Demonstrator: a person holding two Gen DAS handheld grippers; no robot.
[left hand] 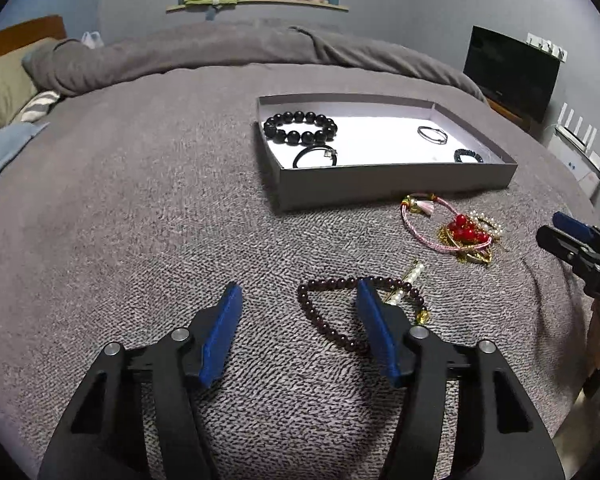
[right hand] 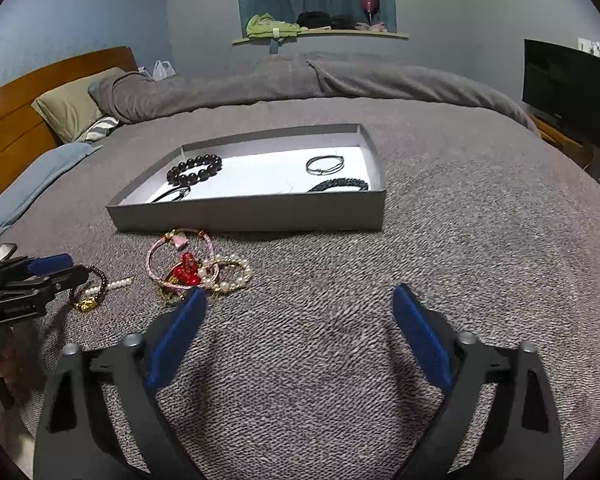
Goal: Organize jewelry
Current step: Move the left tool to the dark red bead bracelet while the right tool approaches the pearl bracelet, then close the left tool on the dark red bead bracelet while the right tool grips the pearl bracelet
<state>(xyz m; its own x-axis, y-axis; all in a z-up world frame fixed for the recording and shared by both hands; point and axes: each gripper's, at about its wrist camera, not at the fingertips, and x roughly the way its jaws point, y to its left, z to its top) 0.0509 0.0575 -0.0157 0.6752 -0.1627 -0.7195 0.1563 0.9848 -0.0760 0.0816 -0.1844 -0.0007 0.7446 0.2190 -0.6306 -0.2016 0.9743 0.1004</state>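
Note:
A grey box [left hand: 396, 180] [right hand: 252, 212] lies on the bed and holds a black bead bracelet [left hand: 300, 127] [right hand: 195, 173], a black band [left hand: 314, 157], a metal bangle [left hand: 432, 134] [right hand: 324, 164] and a dark braided bracelet [left hand: 468, 155] [right hand: 340, 185]. In front of it lies a tangle with a pink cord, red beads and pearls [left hand: 466, 232] [right hand: 192, 272]. A dark red bead bracelet [left hand: 328, 320] lies by my open left gripper [left hand: 298, 298], partly behind its right finger. My right gripper [right hand: 300, 300] is open and empty above the blanket.
A grey knit blanket [left hand: 140, 220] covers the bed. Pillows [right hand: 68, 104] and a wooden headboard [right hand: 28, 96] are at the far left. A dark monitor [right hand: 564, 88] stands at the right. A window sill [right hand: 320, 34] with clothes is behind.

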